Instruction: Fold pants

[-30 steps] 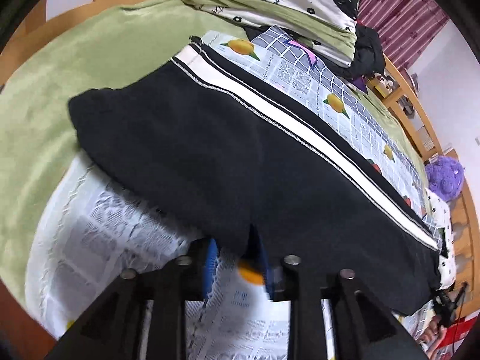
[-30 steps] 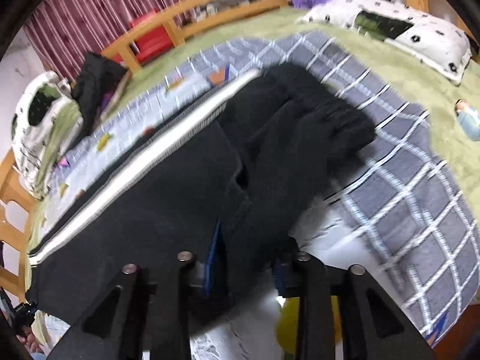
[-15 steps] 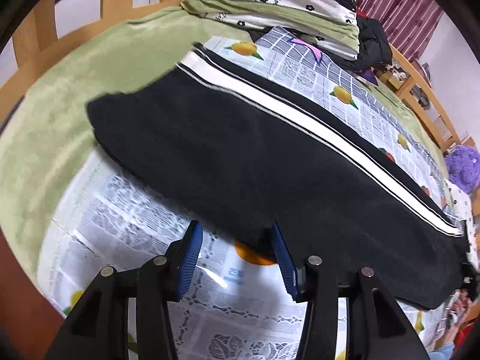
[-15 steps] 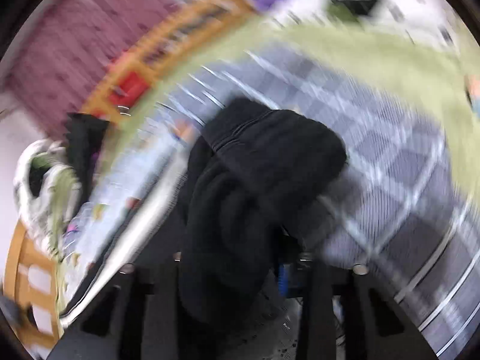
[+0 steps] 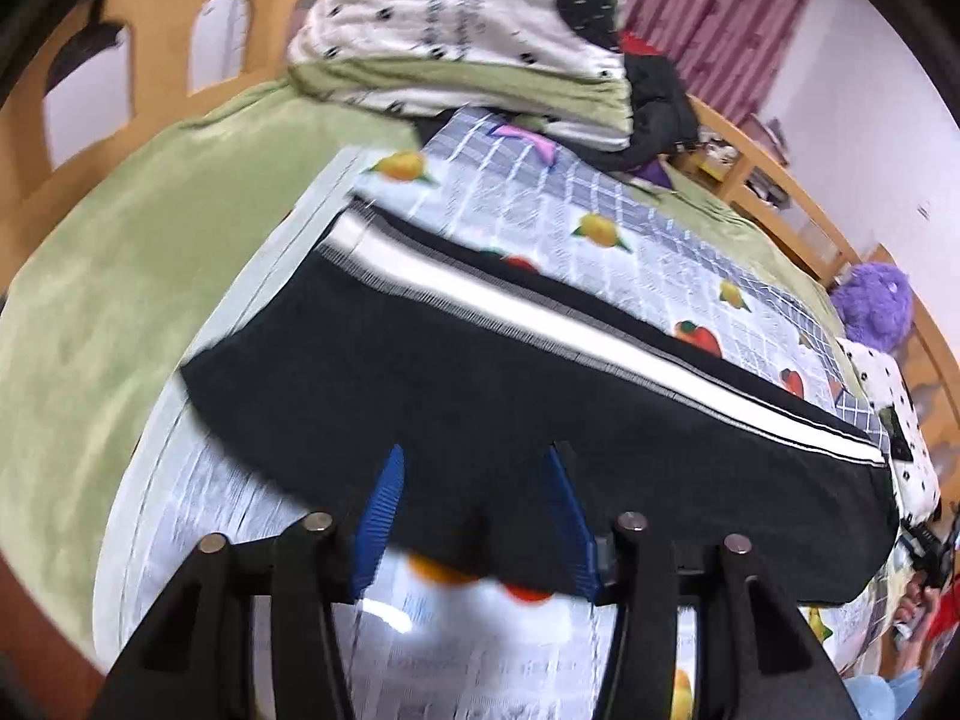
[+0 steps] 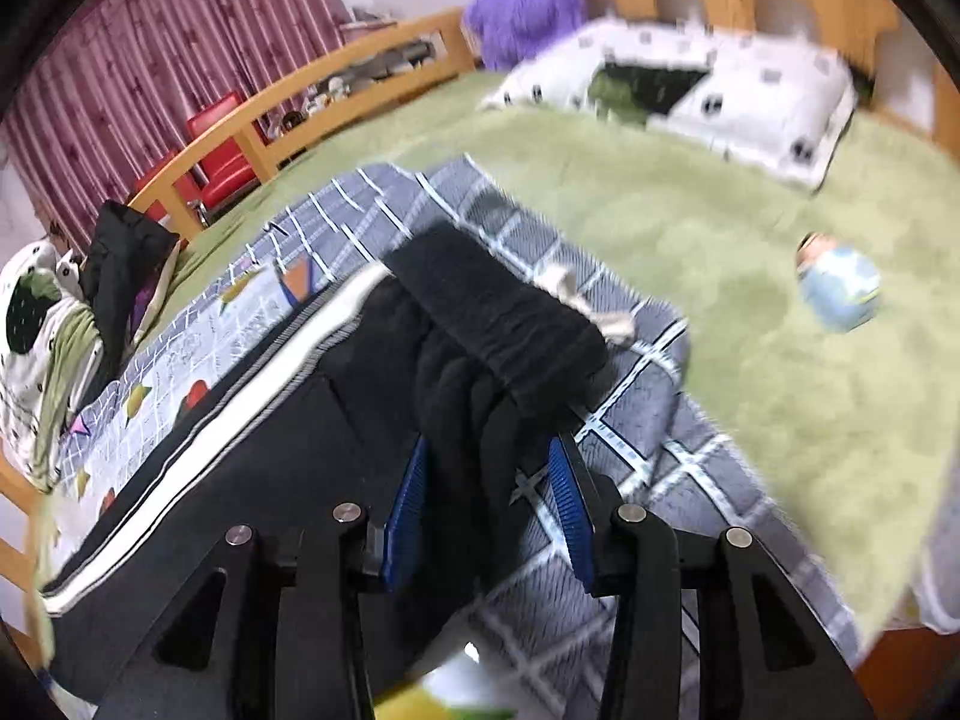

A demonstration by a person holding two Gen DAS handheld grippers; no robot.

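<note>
Pants (image 5: 540,396) lying lengthwise on the bed's quilt (image 5: 600,222). Left gripper (image 5: 474,516) now released, jaws open over the near hem. Right gripper (image 6: 486,498) jaws apart around the bunched waistband (image 6: 492,318), grip uncertain. Smoothing done; next fold pending.

Both views are evenly lit by soft indoor light, with no hard shadows. A white glare patch sits on the printed sheet (image 5: 384,612) near the left tongs (image 5: 474,516). Motion blur smears both pictures, most at the right view's far pillow (image 6: 720,90) and right edge. Fisheye bending curves the bed frame (image 6: 336,78), and black vignetting rings the corners.
</note>
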